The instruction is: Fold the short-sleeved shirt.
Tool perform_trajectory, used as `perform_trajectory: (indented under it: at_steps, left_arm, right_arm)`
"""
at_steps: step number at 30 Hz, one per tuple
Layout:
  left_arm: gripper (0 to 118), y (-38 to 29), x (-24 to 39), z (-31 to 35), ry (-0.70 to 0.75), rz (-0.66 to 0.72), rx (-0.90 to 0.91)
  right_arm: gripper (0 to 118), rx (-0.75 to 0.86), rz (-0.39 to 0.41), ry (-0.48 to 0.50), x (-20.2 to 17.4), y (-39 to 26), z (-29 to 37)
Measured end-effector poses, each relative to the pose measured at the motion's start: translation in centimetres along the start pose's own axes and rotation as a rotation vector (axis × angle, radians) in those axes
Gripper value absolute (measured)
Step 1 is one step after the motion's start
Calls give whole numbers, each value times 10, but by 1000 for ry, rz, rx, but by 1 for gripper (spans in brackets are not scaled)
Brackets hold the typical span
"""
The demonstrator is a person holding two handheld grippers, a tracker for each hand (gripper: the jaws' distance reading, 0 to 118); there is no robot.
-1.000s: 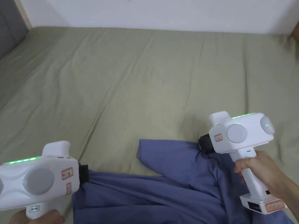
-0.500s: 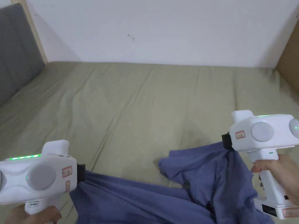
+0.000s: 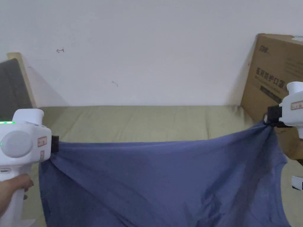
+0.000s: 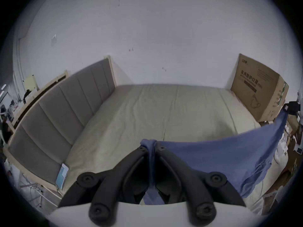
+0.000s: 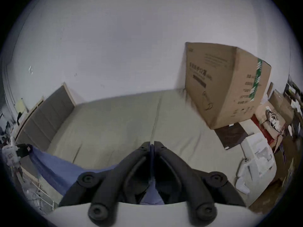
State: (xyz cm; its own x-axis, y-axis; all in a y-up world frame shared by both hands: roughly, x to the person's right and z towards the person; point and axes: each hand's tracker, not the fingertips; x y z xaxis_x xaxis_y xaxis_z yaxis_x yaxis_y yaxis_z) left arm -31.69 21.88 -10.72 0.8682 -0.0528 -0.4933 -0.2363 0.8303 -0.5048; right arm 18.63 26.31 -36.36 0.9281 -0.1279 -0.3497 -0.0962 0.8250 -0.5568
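A blue short-sleeved shirt (image 3: 165, 180) hangs stretched in the air between both grippers, above the bed. My left gripper (image 3: 56, 144) is shut on one top corner of the shirt at the left. My right gripper (image 3: 267, 119) is shut on the other top corner at the far right, slightly higher. In the left gripper view the jaws (image 4: 151, 147) pinch a bunched fold of the shirt (image 4: 229, 152), with the right gripper (image 4: 290, 108) far off. In the right gripper view the jaws (image 5: 151, 144) are closed on a thin edge of blue cloth (image 5: 54, 163). The shirt's lower part runs out of the head view.
The bed (image 3: 148, 121) with an olive sheet lies beyond the shirt, against a white wall. A grey padded headboard (image 4: 62, 109) stands at the left. A large cardboard box (image 3: 275, 79) stands at the bed's right end. Boxes and clutter (image 5: 255, 156) lie right of the bed.
Both grippers have risen and moved apart, lifting the shirt off the bed and stretching it wide. The head camera has tilted up toward the wall.
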Motion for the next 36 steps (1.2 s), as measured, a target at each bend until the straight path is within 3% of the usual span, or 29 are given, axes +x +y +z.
perform_trajectory:
  at_steps: [9, 16, 20, 23, 25, 29, 31, 33, 36]
  left_arm:
    - [5, 100, 25, -10, 11, -62, 115]
    - [5, 214, 26, -33, 39, 23, 266]
    - [5, 276, 23, -41, 59, 14, 343]
    - [5, 313, 21, -45, 81, 7, 395]
    - [5, 333, 19, -48, 92, 25, 422]
    - [5, 348, 19, -65, 155, -14, 459]
    - [5, 342, 20, -83, 158, -26, 438]
    - [5, 323, 20, -105, 152, -8, 411]
    - [5, 288, 21, -151, 160, -30, 338]
  right_arm:
    - [4, 107, -51, -32, -8, 81, 11]
    - [4, 213, -68, -35, -20, 176, -9]
    - [4, 329, -86, -31, -30, 233, -11]
    - [4, 348, -133, -17, -39, 272, -8]
    - [4, 358, -122, -27, -47, 292, -6]
    - [4, 397, -5, -83, -68, 306, -8]
    - [4, 390, -16, -86, -69, 303, -20]
    - [4, 349, -83, -49, -65, 292, -40]
    - [4, 264, -20, -84, -63, 264, -83]
